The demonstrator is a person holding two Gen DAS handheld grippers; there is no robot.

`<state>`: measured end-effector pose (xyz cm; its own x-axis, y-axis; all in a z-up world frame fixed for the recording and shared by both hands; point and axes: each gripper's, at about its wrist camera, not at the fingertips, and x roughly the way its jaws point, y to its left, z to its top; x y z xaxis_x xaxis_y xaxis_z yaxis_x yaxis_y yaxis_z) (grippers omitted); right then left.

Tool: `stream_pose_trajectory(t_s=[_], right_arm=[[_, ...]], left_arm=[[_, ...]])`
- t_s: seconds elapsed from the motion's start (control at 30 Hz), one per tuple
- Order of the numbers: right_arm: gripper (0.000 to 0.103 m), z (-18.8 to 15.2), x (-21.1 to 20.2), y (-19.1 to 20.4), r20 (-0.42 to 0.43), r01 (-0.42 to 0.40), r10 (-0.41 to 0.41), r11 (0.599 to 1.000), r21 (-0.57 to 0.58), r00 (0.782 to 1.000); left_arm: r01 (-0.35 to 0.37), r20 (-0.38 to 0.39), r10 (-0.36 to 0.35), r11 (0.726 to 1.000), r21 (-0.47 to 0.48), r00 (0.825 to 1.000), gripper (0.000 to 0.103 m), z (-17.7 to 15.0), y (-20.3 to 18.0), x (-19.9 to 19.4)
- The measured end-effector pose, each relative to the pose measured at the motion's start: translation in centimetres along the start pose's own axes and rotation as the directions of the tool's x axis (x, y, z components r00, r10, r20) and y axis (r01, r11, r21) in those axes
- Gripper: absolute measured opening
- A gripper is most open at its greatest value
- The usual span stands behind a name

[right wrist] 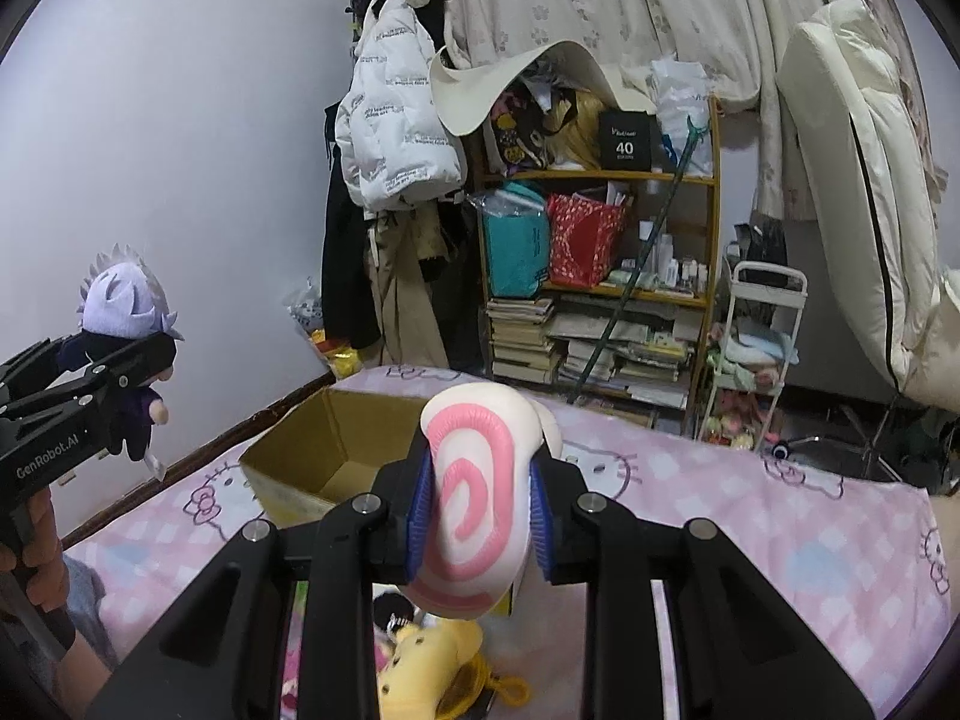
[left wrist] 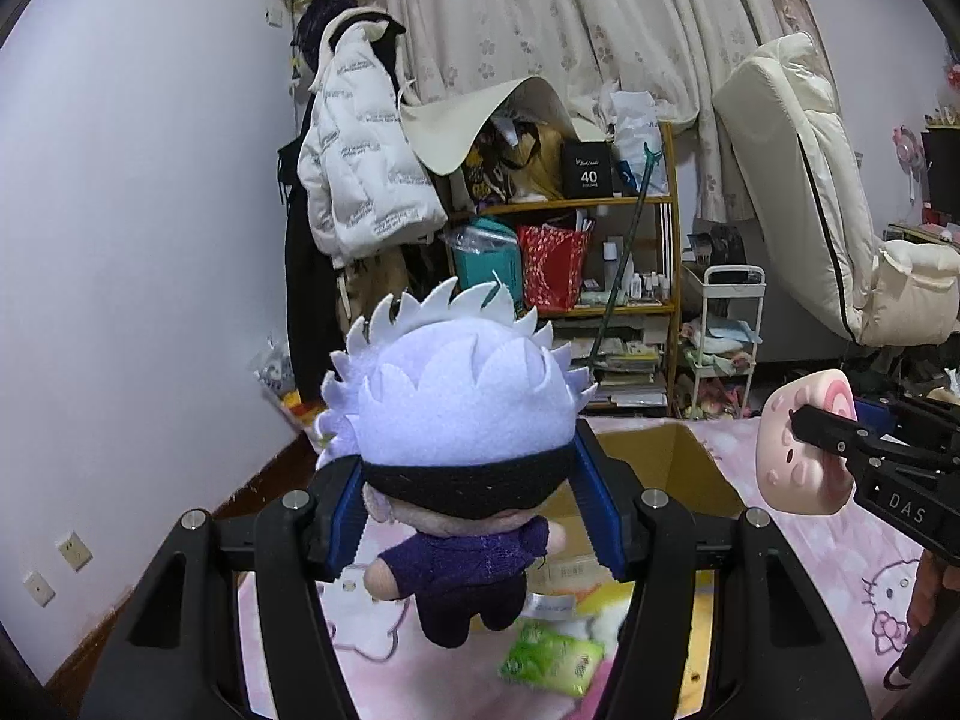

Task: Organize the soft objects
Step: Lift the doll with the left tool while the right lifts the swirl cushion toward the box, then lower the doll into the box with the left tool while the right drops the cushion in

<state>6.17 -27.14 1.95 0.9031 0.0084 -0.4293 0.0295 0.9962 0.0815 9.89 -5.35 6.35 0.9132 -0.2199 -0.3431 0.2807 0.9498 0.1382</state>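
My left gripper [left wrist: 474, 510] is shut on a plush doll [left wrist: 462, 420] with spiky white hair, a black blindfold and purple clothes, held in the air above the bed; it also shows in the right wrist view [right wrist: 129, 324]. My right gripper [right wrist: 480, 510] is shut on a pink-and-white swirl squishy [right wrist: 480, 492], also seen at the right of the left wrist view [left wrist: 804, 444]. An open cardboard box [right wrist: 324, 450] sits on the pink bed ahead of both grippers, and shows behind the doll [left wrist: 672, 456].
A green packet [left wrist: 552, 660] and a yellow plush [right wrist: 432, 654] lie on the pink Hello Kitty bedspread [right wrist: 750, 516] below the grippers. A cluttered wooden shelf [right wrist: 600, 240], hanging jackets [right wrist: 396, 120], a white cart [right wrist: 762, 330] and a propped mattress [right wrist: 852, 180] stand behind the bed.
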Motion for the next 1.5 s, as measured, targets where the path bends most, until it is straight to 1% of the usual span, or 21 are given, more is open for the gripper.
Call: stream_pose_trajectory(t_s=[0.13, 0.3, 0.47, 0.53, 0.6, 0.7, 0.83, 0.97, 1.13, 1.23, 1.27, 1.3, 1.33, 1.37, 1.43, 1.47, 1.5], right_arm=[[0.029, 1.0, 1.2, 0.1, 0.018, 0.013, -0.013, 1.0, -0.013, 1.0], [0.03, 1.8, 3.3, 0.2, 0.029, 0.004, -0.004, 1.0, -0.004, 1.0], [0.031, 1.3, 5.3, 0.5, 0.022, -0.008, 0.008, 1.0, 0.003, 1.0], [0.031, 0.8, 6.2, 0.5, 0.008, -0.015, 0.014, 1.0, 0.016, 1.0], [0.033, 0.3, 6.9, 0.3, 0.002, -0.023, 0.023, 0.999, 0.03, 1.0], [0.034, -0.2, 7.7, 0.0, 0.009, -0.032, 0.032, 0.999, 0.033, 0.999], [0.035, -0.9, 9.0, -0.4, -0.011, -0.022, 0.022, 0.999, 0.035, 1.0], [0.04, -1.5, 10.4, -1.1, -0.051, -0.022, 0.025, 0.998, 0.061, 0.998], [0.042, -2.3, 11.4, -1.5, -0.09, -0.041, 0.048, 0.995, 0.086, 0.995], [0.048, -2.5, 11.4, -1.5, -0.101, -0.051, 0.059, 0.995, 0.085, 0.993], [0.054, -2.5, 11.2, -1.4, -0.095, -0.052, 0.06, 0.995, 0.088, 0.994], [0.063, -2.4, 11.0, -1.4, -0.084, -0.055, 0.063, 0.994, 0.093, 0.994], [0.066, -2.2, 10.7, -1.5, -0.075, -0.056, 0.064, 0.993, 0.099, 0.995], [0.068, -2.1, 10.4, -1.5, -0.069, -0.058, 0.065, 0.993, 0.104, 0.995], [0.069, -1.9, 10.0, -1.5, -0.073, -0.047, 0.054, 0.994, 0.099, 0.996], [0.071, -1.8, 9.8, -1.4, -0.08, -0.044, 0.052, 0.995, 0.094, 0.995], [0.075, -1.8, 9.6, -1.4, -0.085, -0.046, 0.054, 0.995, 0.094, 0.995]], left_arm=[[0.008, 0.01, -0.008, 1.0, 0.017, 1.0, 0.06, 0.7, -0.5, 1.8], [0.013, -0.006, -0.013, 1.0, 0.017, 1.0, 0.06, 0.4, -0.5, 4.1], [0.027, -0.05, -0.028, 0.999, -0.027, 0.998, 0.06, -1.0, 0.1, 6.6], [0.029, -0.075, -0.031, 0.999, -0.028, 0.997, 0.06, -1.5, 0.1, 7.7], [0.034, -0.116, -0.037, 0.999, -0.023, 0.993, 0.06, -2.1, 0.1, 8.9], [0.049, -0.14, -0.052, 0.998, -0.03, 0.989, 0.06, -2.7, 0.1, 10.2], [0.058, -0.165, -0.064, 0.998, -0.037, 0.984, 0.061, -3.5, -0.1, 11.8], [0.067, -0.199, -0.073, 0.997, -0.037, 0.977, 0.063, -4.1, -0.3, 12.9], [0.052, -0.229, -0.054, 0.999, -0.015, 0.972, 0.065, -4.7, -0.5, 13.5], [0.056, -0.252, -0.06, 0.998, -0.024, 0.966, 0.07, -5.0, -0.4, 13.6], [0.057, -0.254, -0.062, 0.998, -0.027, 0.965, 0.073, -5.0, -0.4, 13.5], [0.058, -0.256, -0.063, 0.998, -0.027, 0.965, 0.076, -5.1, -0.3, 13.3], [0.056, -0.256, -0.059, 0.998, -0.021, 0.965, 0.078, -5.1, -0.4, 13.0], [0.052, -0.253, -0.054, 0.999, -0.015, 0.966, 0.081, -5.1, -0.4, 12.8], [0.04, -0.248, -0.039, 0.999, -0.001, 0.968, 0.088, -5.1, -0.5, 12.3], [0.031, -0.249, -0.029, 1.0, 0.005, 0.968, 0.093, -5.1, -0.5, 12.0], [0.027, -0.249, -0.024, 1.0, 0.008, 0.968, 0.095, -5.0, -0.5, 11.8]])
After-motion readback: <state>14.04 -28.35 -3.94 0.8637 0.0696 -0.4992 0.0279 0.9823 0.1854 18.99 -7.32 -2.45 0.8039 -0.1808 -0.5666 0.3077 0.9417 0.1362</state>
